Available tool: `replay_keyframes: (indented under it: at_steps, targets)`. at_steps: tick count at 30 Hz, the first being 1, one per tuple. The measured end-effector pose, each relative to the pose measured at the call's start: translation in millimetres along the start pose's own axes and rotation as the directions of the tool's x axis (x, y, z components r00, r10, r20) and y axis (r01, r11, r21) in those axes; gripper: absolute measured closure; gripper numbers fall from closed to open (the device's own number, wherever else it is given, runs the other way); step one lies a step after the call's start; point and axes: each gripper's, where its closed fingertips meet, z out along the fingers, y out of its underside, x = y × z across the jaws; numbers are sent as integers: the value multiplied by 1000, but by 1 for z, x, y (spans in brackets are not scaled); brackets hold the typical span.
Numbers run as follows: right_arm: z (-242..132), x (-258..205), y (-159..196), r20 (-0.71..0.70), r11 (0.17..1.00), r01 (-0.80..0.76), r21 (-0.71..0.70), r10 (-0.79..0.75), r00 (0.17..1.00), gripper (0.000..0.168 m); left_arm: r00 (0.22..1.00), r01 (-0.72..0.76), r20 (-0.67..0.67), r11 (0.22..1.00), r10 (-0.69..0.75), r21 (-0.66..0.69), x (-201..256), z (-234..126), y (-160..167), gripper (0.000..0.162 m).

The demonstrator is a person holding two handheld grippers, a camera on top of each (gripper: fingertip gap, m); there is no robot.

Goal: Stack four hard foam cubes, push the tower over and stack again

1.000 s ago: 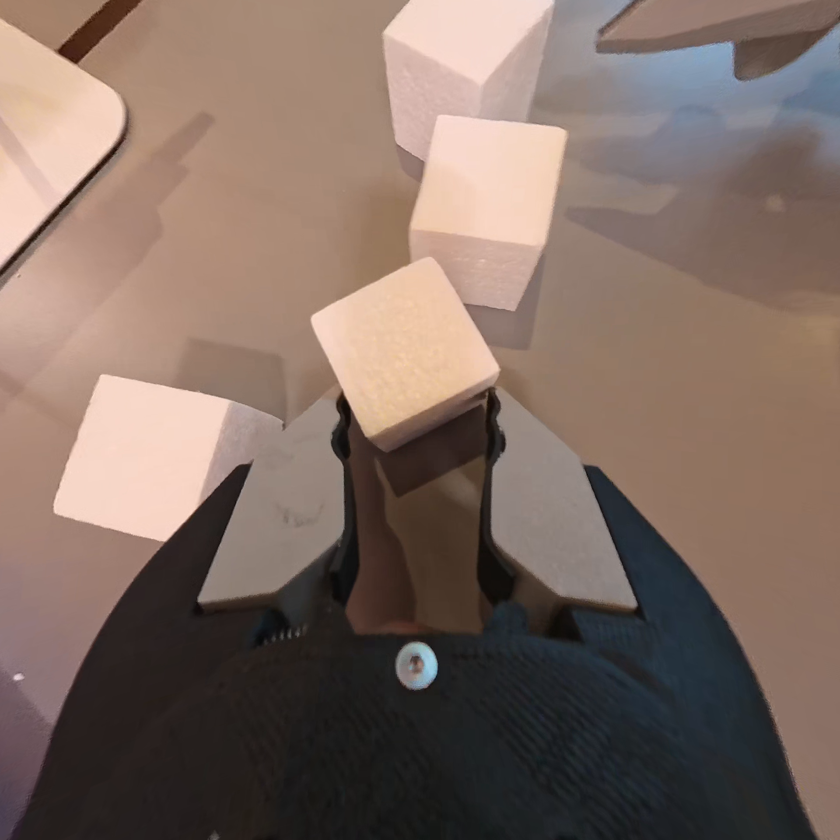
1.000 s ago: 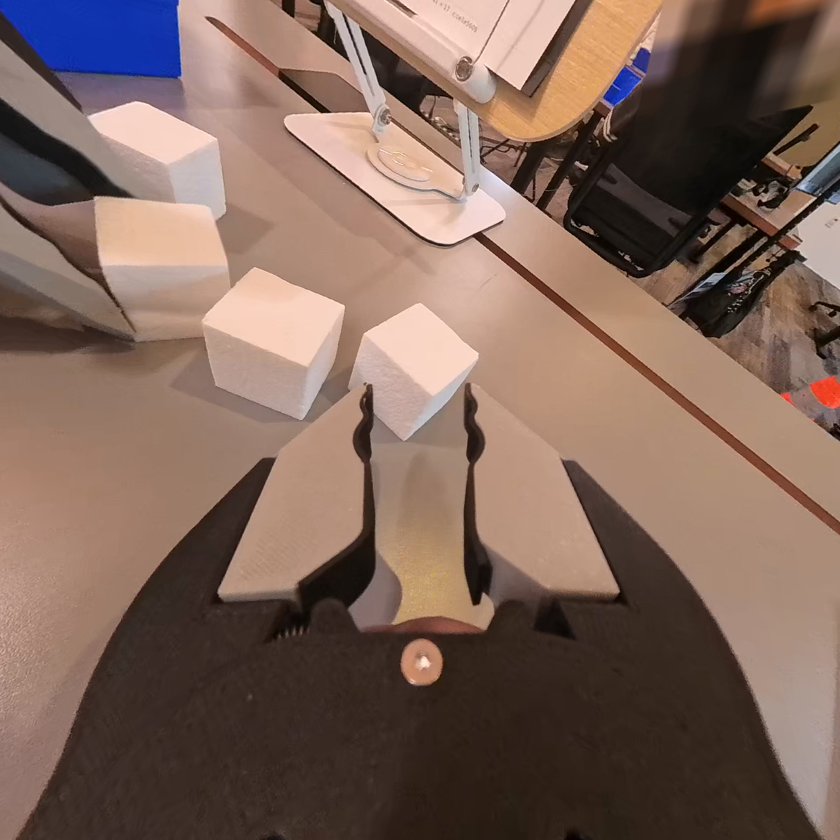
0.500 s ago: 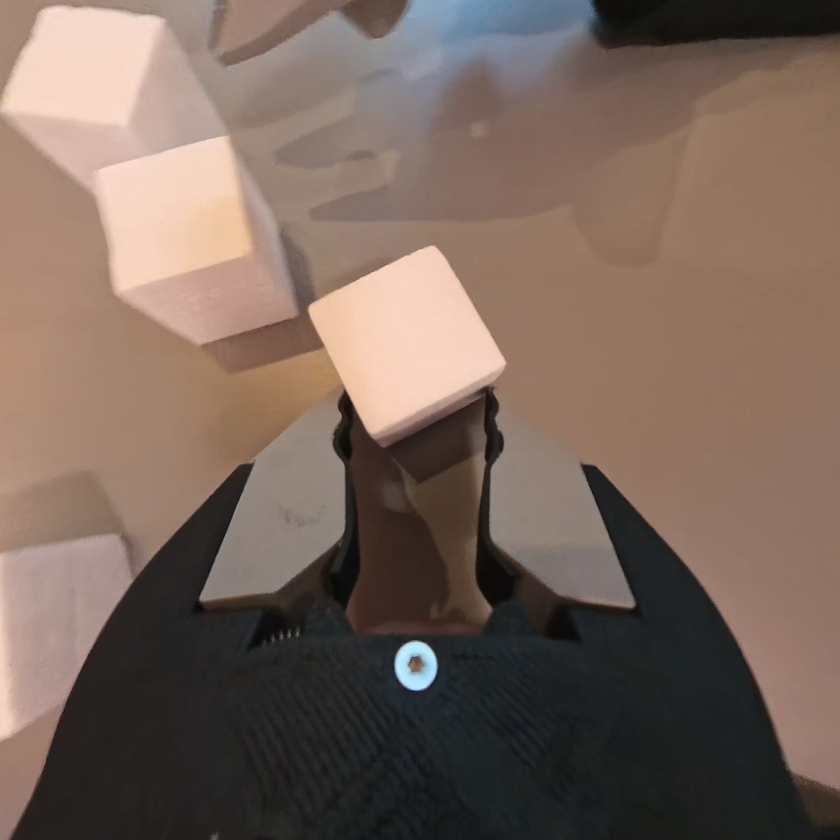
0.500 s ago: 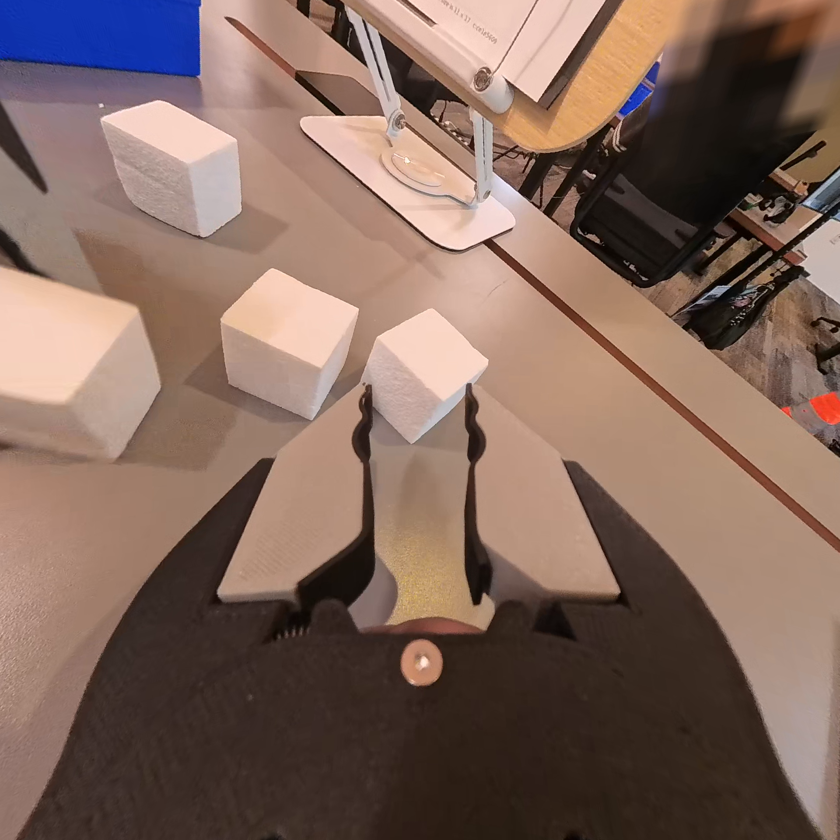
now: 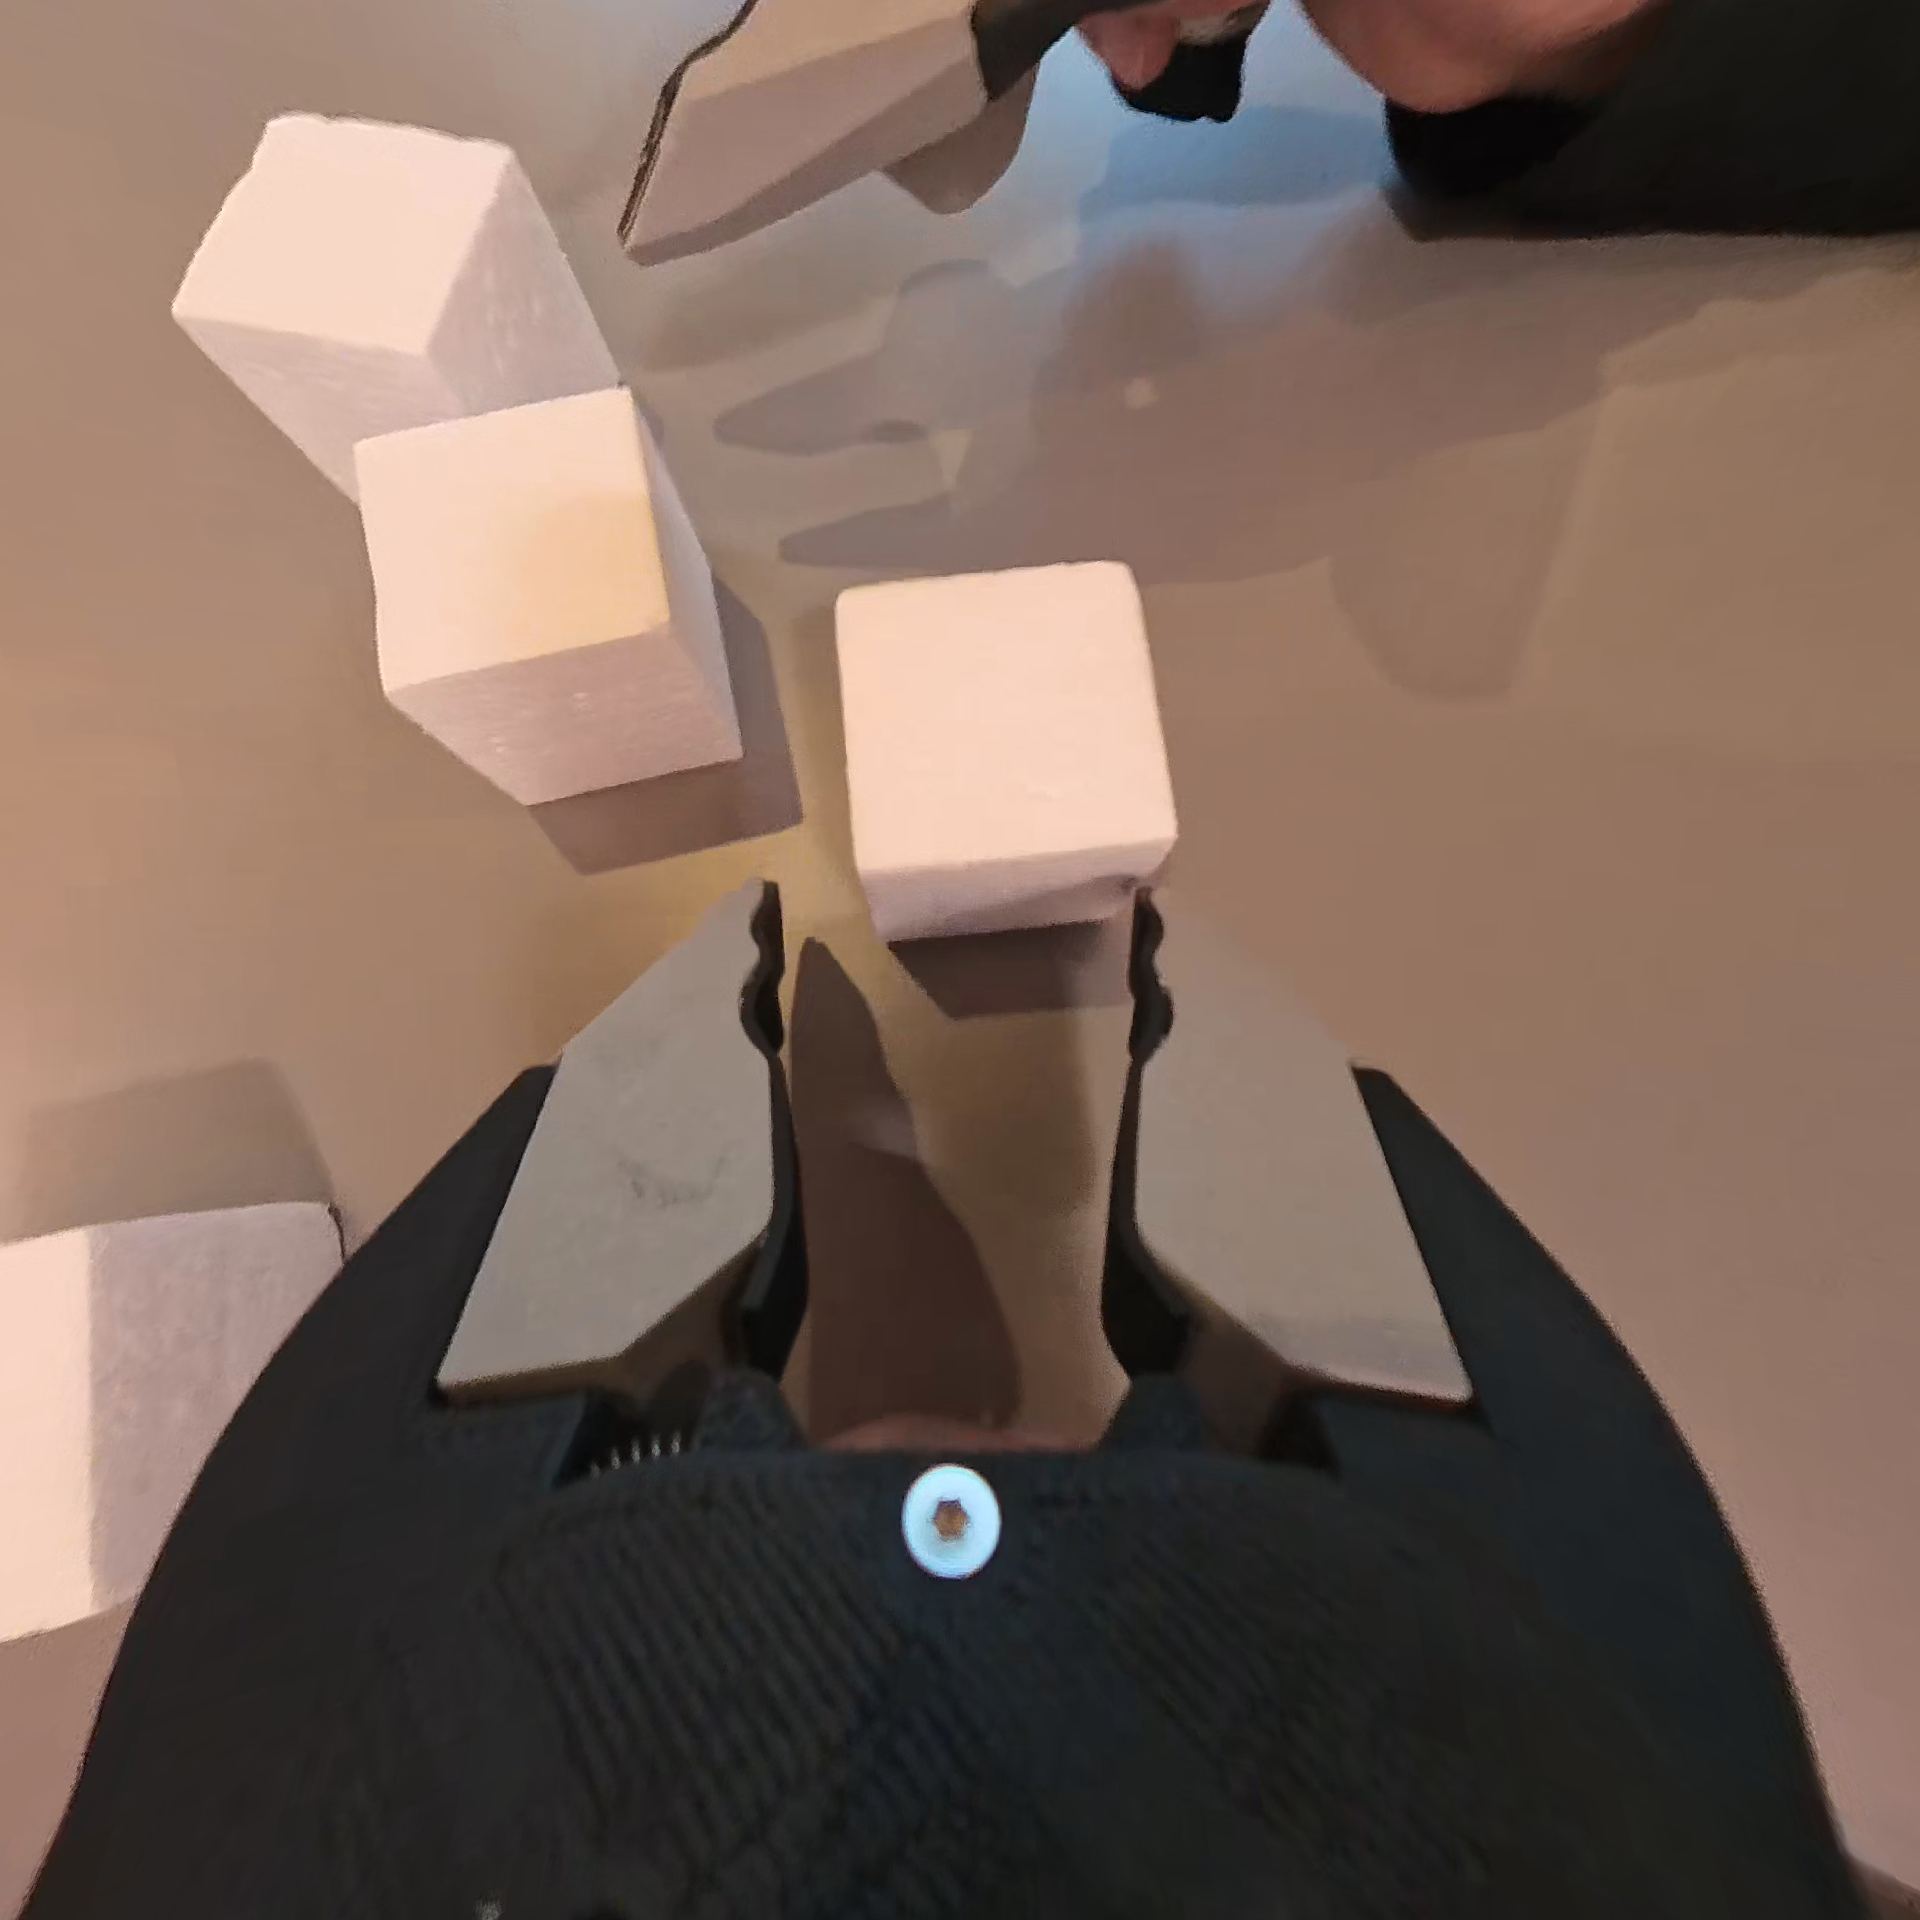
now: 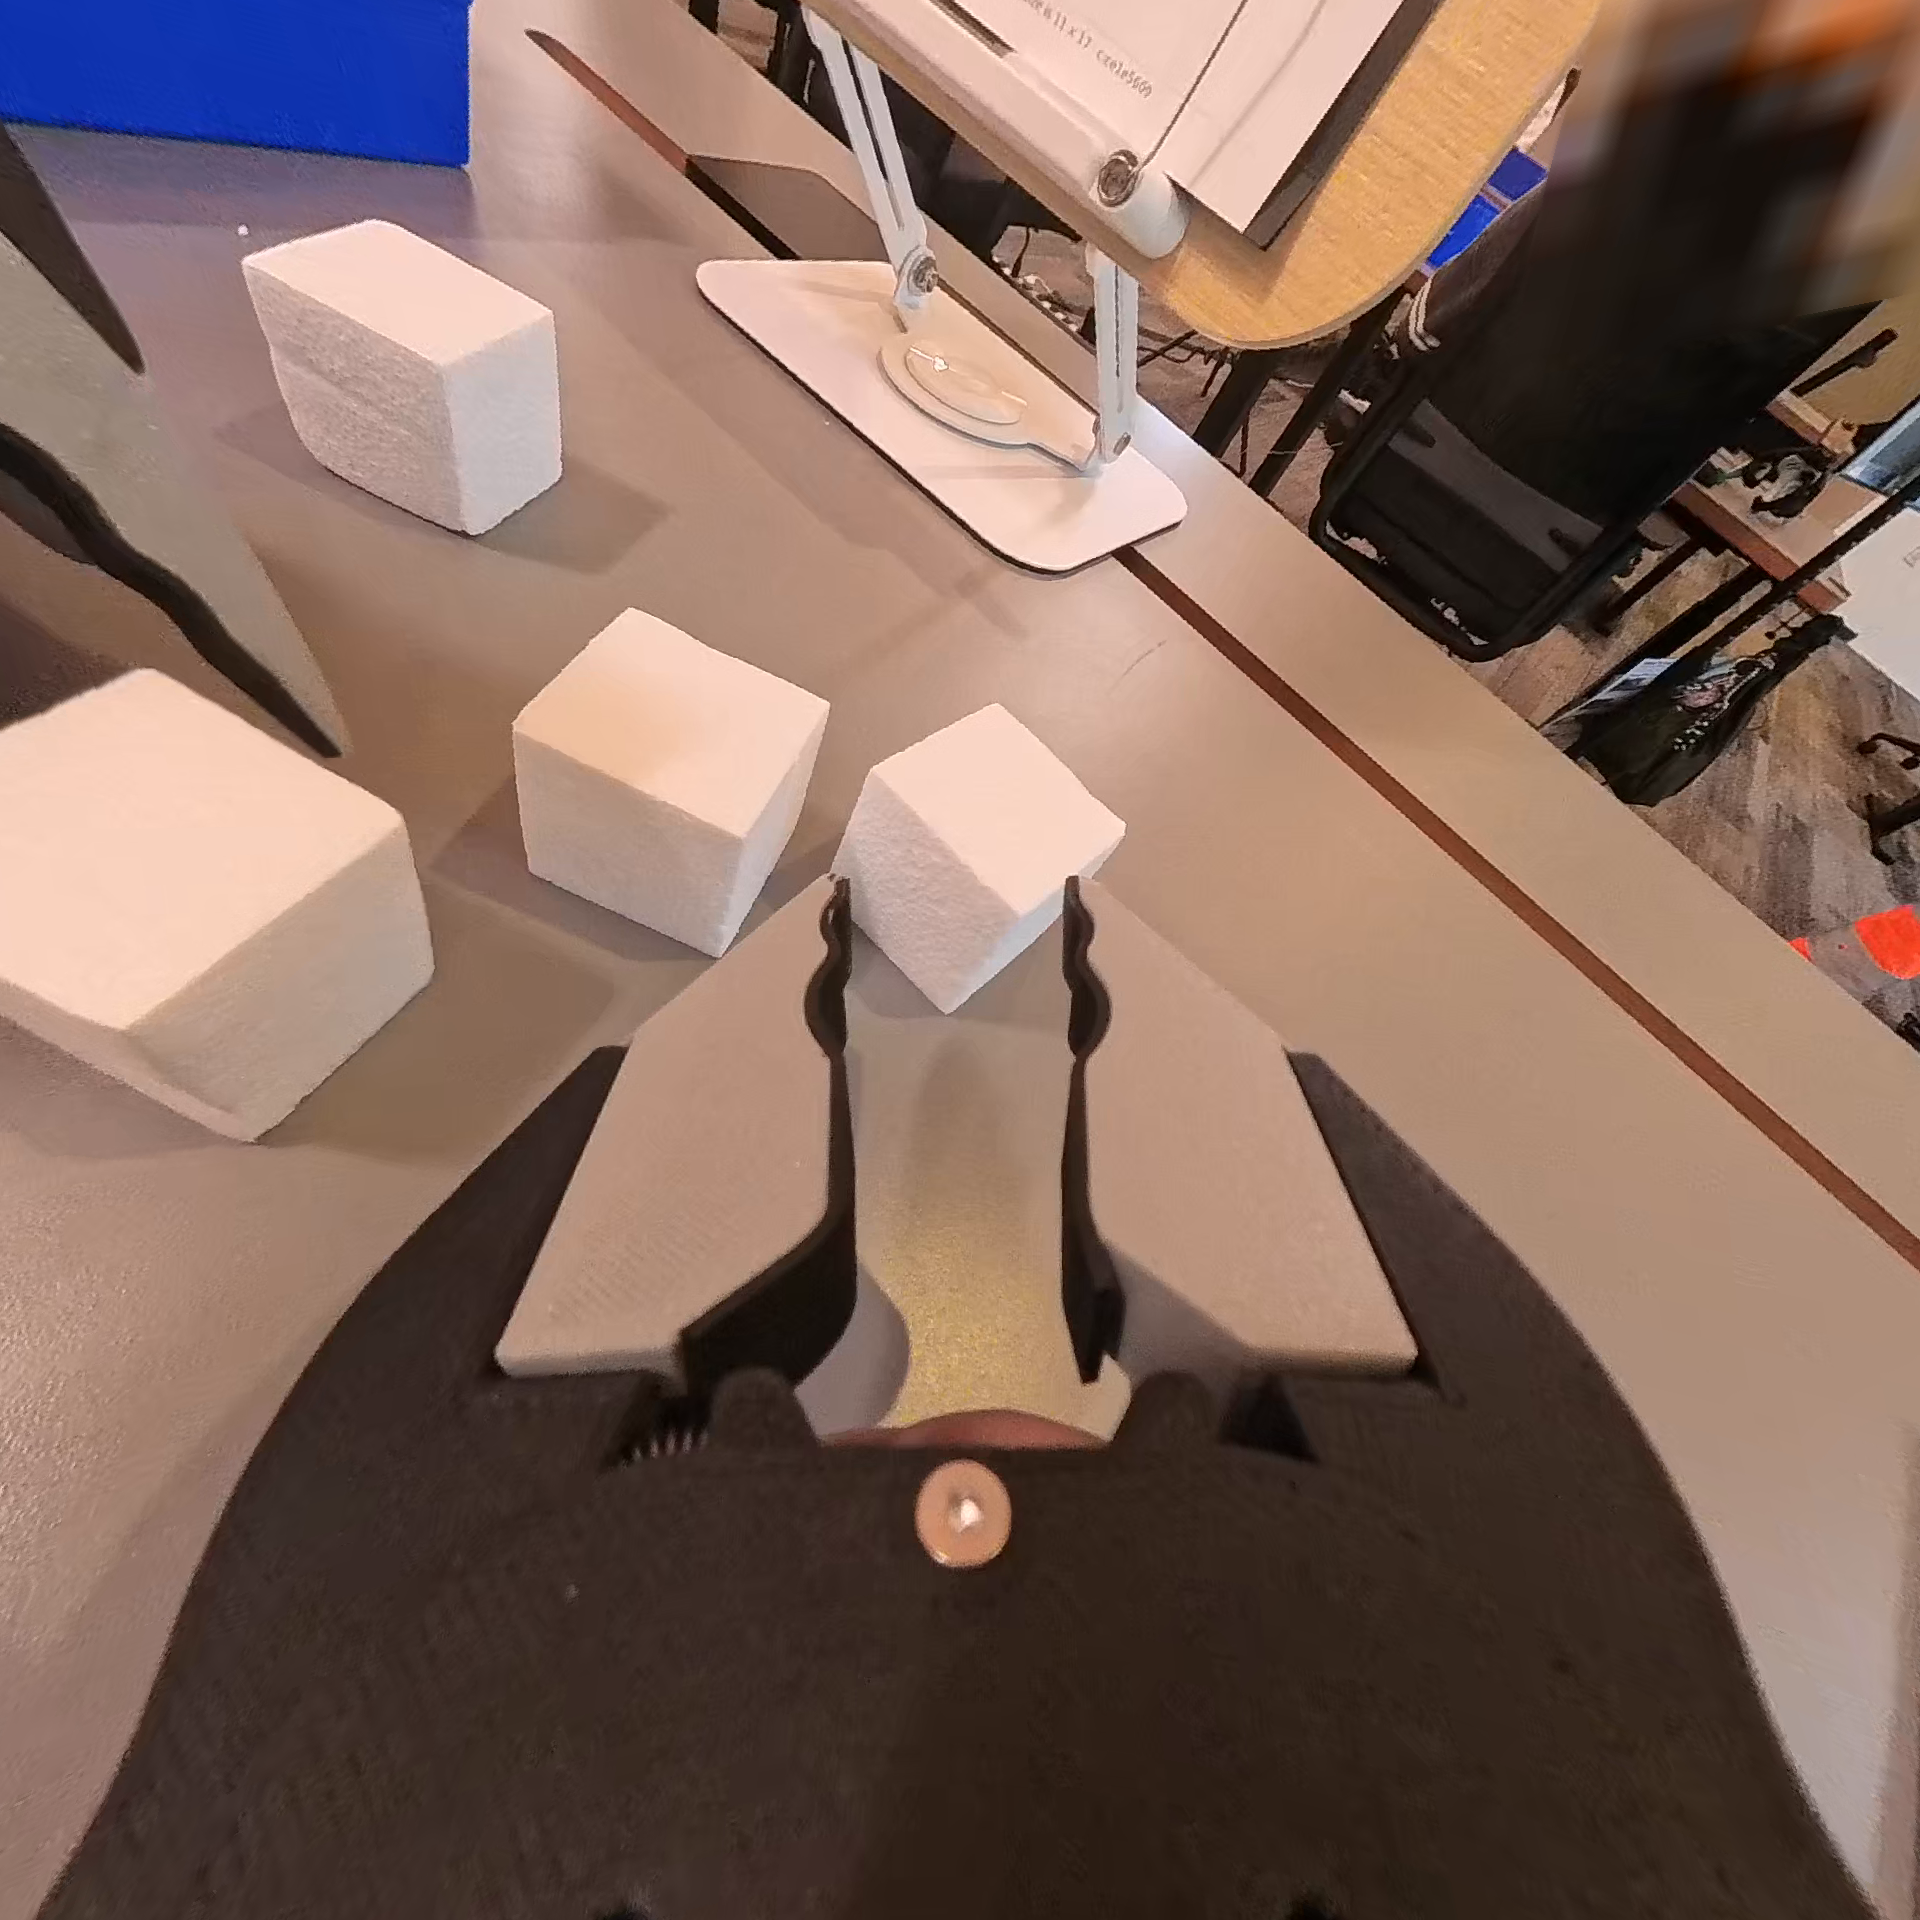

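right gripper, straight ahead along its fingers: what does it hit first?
The tilted foam cube right at the tips of the right gripper. It looks lined up with the gap between the fingers, though whether it's already touching is unclear.

Small print on white sheet (image 6: 1091, 62) on stand, not given.

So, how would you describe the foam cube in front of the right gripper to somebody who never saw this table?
Find the white flat-based stand at the far side of the grey table. Nearer the camera, towards the brown seam, sits a white hard foam cube at the right gripper's open jaws. It alone is the rightmost cube, flanked by jaw tips.
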Motion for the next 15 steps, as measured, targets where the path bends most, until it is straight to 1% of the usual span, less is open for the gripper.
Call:
replay_keyframes:
  at_steps: [4, 7, 10, 12, 13, 15]
  targets:
    - [0, 0, 0, 0, 1000, 1, 1, -1, 1000, 130, 999, 25, 28, 999, -24, -36, -8, 0, 9, 97]
    - [0, 0, 0, 0, 1000, 2, 0, -2, 1000, 130, 992, 60, 115, 997, -54, -49, -25, -2, 13, 107]
    - [0, 0, 0, 1, 1000, 2, 2, -2, 1000, 130, 976, 116, 188, 993, -110, -19, -43, -8, 13, 108]
    - [0, 0, 0, 1, 1000, 2, 0, -2, 1000, 130, 974, 150, 174, 989, -147, -3, -44, -9, 12, 107]
    - [0, 0, 0, 1, 1000, 2, -1, -2, 1000, 130, 976, 154, 154, 988, -152, -5, -41, -8, 12, 107]
    - [0, 0, 0, 1, 1000, 2, 0, -2, 1000, 130, 975, 148, 167, 989, -144, -13, -42, -8, 13, 107]
